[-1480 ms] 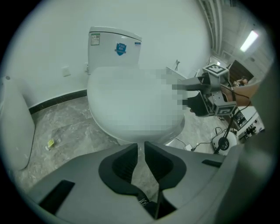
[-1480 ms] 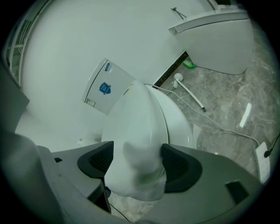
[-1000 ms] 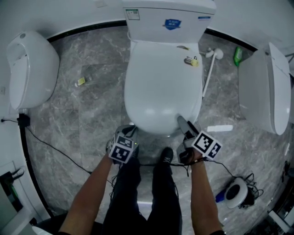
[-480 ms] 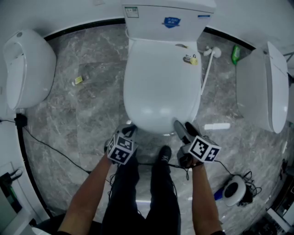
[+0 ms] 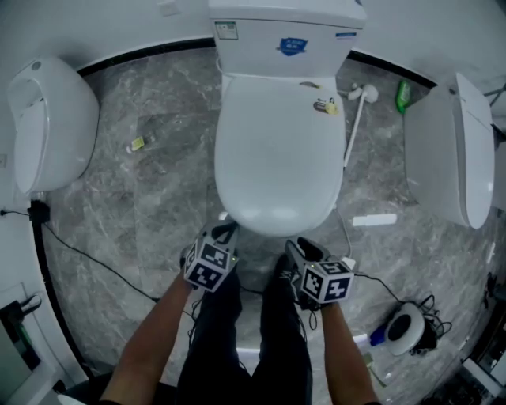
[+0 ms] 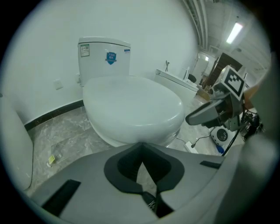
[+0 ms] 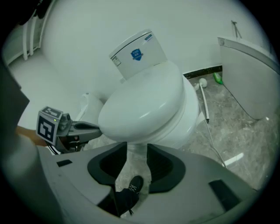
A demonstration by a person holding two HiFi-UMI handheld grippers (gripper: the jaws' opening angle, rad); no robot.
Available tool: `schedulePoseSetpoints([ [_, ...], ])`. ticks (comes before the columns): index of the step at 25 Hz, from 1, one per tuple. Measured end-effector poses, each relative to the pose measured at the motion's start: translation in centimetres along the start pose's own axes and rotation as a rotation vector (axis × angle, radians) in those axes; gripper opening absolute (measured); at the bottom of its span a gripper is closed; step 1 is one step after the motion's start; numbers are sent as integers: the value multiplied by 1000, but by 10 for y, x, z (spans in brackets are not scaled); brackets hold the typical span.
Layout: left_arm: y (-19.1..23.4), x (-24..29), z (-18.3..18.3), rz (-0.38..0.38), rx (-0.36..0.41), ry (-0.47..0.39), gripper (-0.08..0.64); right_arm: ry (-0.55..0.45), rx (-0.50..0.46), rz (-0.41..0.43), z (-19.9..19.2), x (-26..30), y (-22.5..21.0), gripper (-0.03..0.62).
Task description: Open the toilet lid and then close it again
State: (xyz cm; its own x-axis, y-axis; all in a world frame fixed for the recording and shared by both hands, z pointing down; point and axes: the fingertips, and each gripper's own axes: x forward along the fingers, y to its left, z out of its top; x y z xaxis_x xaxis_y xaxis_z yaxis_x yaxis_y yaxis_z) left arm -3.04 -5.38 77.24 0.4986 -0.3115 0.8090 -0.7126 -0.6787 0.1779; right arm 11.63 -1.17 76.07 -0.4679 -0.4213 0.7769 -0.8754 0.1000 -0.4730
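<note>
- Toilet lid [image 5: 277, 158] lies flat down on the bowl, in the middle of the head view, with its front edge just ahead of both grippers
- Left gripper [image 5: 225, 231] has its jaws pressed together on nothing; it hangs just in front of the lid's front left edge, apart from it
- Right gripper [image 5: 299, 247] has jaws that have just been closing, yet they stand apart with a gap; only the floor and a shoe [image 7: 130, 187] show through it, so it holds nothing
- Step in hand, as I judge it: with the lid down and neither gripper touching it, this is either the approach before the lift or the moment after the lid was lowered; I cannot tell which
- If the lift is to come, the next move calls for a jaw tip under the lid's front lip, then a swing up towards the tank [image 5: 285, 20]
- Writing: a blue shield-shaped sticker [image 5: 294, 45] sits on the tank front, a white label [image 5: 226, 30] at its upper left corner and a small strip label [image 5: 345, 34] at its right; all print is too small to read
- Marker cubes [image 5: 209, 265] carry only black-and-white square patterns, no words
</note>
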Motion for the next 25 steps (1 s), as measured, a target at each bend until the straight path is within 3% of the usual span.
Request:
schedulePoseSetpoints([
  [7,-7,-17,18,-31,26,-48,9,-7,-88,-33,8,12,25,43],
  [10,-7,-25,23,-48,45,-57,9,-30,-88,-42,15,9,34,17],
  [19,-4,-57,47,-78,29,-166,9,-134,-22,-76,37,-13,55,11],
  [25,13,-74,52,-59,11,-144,9,-196,77,-97,49,-32,68,11],
])
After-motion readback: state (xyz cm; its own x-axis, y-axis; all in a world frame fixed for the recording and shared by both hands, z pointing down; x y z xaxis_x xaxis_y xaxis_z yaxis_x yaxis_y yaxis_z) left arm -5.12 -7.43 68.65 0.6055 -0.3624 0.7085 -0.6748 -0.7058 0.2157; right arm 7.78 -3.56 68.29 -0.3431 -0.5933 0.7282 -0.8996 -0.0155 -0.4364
